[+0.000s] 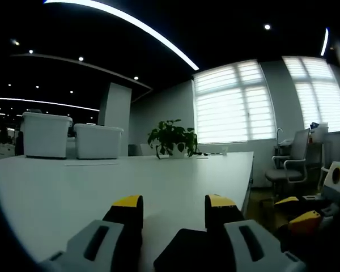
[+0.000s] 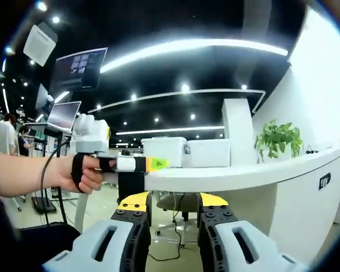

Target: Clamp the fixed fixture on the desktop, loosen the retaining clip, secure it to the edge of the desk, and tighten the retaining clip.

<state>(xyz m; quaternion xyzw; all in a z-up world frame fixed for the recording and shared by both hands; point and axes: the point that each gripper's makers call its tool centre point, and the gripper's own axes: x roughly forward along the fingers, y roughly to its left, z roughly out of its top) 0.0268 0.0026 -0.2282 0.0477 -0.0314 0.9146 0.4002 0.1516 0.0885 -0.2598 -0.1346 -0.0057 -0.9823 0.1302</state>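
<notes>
A black fixture (image 2: 131, 182) sits at the near edge of the white desk (image 2: 243, 173), hanging down below the desktop. My left gripper (image 2: 157, 164), held by a person's hand (image 2: 85, 173), lies level with the desktop and grips the fixture from the left. In the left gripper view, the left gripper (image 1: 174, 201) points across the desk (image 1: 73, 187), with the fixture (image 1: 187, 249) low between its yellow-tipped jaws. My right gripper (image 2: 175, 199) is open and empty, below and in front of the fixture. It also shows at the desk's right side (image 1: 299, 212).
Two white bins (image 1: 44, 135) (image 1: 97, 140) and a potted plant (image 1: 171, 137) stand at the desk's far end. Office chairs (image 1: 292, 161) are beyond its right side. Monitors on stands (image 2: 65, 116) and a dark bag (image 2: 39, 238) are on the floor side.
</notes>
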